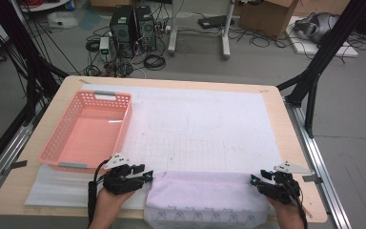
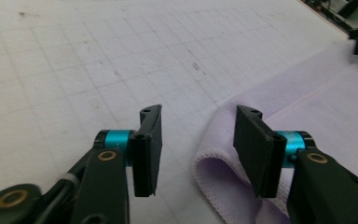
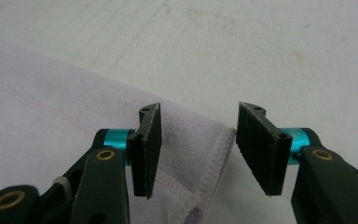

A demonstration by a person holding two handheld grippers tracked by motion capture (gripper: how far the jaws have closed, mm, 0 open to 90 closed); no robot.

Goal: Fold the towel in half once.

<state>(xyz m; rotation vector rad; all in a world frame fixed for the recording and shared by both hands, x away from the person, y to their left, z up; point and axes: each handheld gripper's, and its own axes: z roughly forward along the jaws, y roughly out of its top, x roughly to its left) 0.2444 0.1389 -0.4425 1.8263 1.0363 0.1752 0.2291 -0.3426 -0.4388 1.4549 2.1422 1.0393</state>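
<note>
Tabletop (image 1: 295,143) is big w/ a white grid sheet (image 1: 209,129) over most of it, tons of free room in the middle and far side. Pink basket (image 1: 88,129) sits far-left, well apart from the right hand, but its near rim is just beside the left gripper (image 1: 147,175).

Lilac towel (image 1: 205,195) lies folded at the near edge btw both hands; its front hangs over the tabletop lip and gets cut off at the bottom of the high view.

Left gripper is at the towel's left corner, fingers (image 2: 149,144) parted about halfway, nothing pinched, the folded hem lies btw them.

Right gripper (image 1: 256,181) at the right corner, same deal: fingers (image 3: 261,144) apart, hem corner under the gap, not clamped.
</note>
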